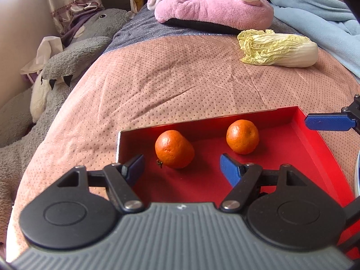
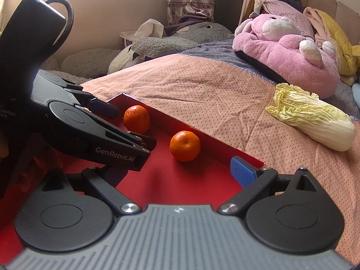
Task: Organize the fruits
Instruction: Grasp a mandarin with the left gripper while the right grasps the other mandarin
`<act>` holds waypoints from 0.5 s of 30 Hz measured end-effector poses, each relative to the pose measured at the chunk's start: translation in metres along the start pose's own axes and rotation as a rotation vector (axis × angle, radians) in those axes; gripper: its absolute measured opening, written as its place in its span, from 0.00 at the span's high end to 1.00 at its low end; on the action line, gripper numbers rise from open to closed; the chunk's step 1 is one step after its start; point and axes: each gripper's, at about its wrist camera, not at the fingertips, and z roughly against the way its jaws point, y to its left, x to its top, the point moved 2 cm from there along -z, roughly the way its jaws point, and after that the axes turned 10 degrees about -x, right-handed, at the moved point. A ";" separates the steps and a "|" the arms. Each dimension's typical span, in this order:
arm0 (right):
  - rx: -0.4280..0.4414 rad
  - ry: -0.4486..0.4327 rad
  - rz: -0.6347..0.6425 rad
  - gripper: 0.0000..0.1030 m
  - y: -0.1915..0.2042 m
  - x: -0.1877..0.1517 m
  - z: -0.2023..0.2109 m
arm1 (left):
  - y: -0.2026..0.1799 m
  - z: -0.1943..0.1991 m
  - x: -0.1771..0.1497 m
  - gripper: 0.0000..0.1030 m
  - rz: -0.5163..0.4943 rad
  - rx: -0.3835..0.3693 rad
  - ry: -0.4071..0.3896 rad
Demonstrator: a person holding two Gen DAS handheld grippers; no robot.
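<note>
I see two round, dimpled orange mandarins [image 1: 174, 149] [image 1: 242, 136] lying well apart inside my shallow red cardboard tray [image 1: 301, 157] on the bed

left tool [image 1: 182, 168]: open, empty | right tool [image 2: 180, 173]: open, empty

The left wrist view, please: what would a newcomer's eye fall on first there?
The bright red tray on the dotted pink bedspread draws the eye first, with two oranges inside it, one on the left and one on the right, lying apart. Beyond the tray, a pale napa cabbage lies on the bedspread, with a pink plush toy behind it.
</note>
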 end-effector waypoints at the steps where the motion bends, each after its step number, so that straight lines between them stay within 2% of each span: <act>1: 0.000 0.000 -0.005 0.04 -0.001 -0.001 -0.001 | 0.001 -0.004 0.000 0.26 0.000 0.009 0.003; 4: -0.005 -0.007 -0.017 0.07 -0.004 -0.001 -0.003 | 0.002 -0.010 0.003 0.28 0.008 0.000 -0.004; 9: -0.007 0.011 -0.016 0.17 -0.004 0.005 -0.018 | 0.008 -0.011 0.009 0.59 0.041 -0.010 -0.003; 12: 0.003 0.022 -0.015 0.25 -0.001 0.009 -0.026 | 0.012 -0.010 0.013 0.60 0.068 -0.017 0.018; 15: -0.003 0.020 0.001 0.27 0.004 0.015 -0.032 | 0.012 -0.006 0.015 0.61 0.089 -0.019 0.028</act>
